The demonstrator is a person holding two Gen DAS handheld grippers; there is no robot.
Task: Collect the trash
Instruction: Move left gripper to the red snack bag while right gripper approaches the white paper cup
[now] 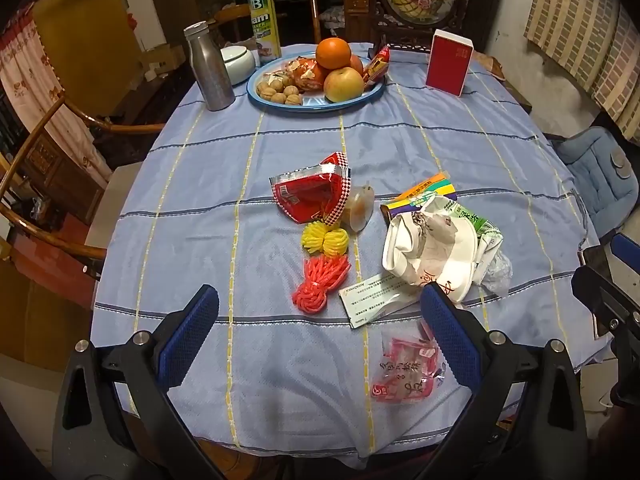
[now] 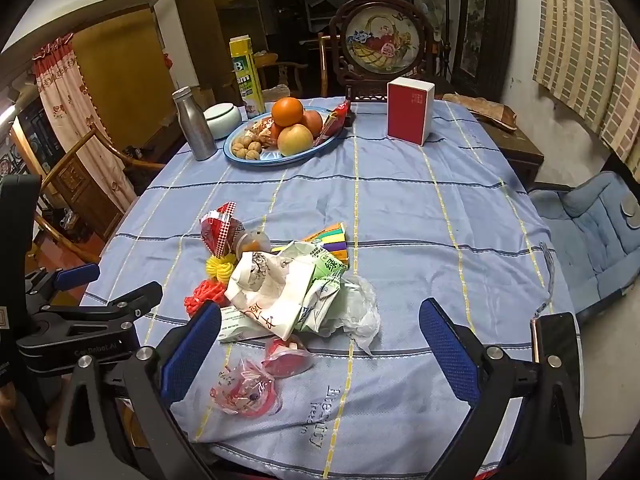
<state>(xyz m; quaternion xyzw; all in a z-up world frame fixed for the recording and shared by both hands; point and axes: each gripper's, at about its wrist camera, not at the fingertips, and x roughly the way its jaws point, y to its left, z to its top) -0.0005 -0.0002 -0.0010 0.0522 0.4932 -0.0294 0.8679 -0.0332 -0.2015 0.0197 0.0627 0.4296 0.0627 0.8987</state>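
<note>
Trash (image 1: pixel 430 246) lies heaped mid-table near both wide, empty grippers (image 1: pixel 320 312) (image 2: pixel 320 328), with a fruit plate (image 1: pixel 256 96), flask (image 1: pixel 210 68) and red box (image 1: pixel 448 62) far behind.

1. The tablecloth (image 1: pixel 280 152) is woven blue cloth with a faint sheen.
2. The flask (image 1: pixel 208 68) is brushed metal, dull grey.
3. The fruit plate (image 1: pixel 256 98) looks like glossy enamel or glazed ware; I cannot tell which.
4. The red snack wrapper (image 1: pixel 308 196) is shiny, crinkled plastic film.
5. The crushed white paper bag (image 1: pixel 432 244) is matt and creased.
6. The clear plastic bag (image 2: pixel 362 312) beside it is thin and wrinkled.
7. The red and yellow foam nets (image 1: pixel 322 264) look soft and ribbed.
8. The gripper pads (image 2: pixel 448 352) are blue, rough and dimpled, on smooth matt black plastic arms.
9. The chair (image 1: pixel 52 216) is polished wood.
</note>
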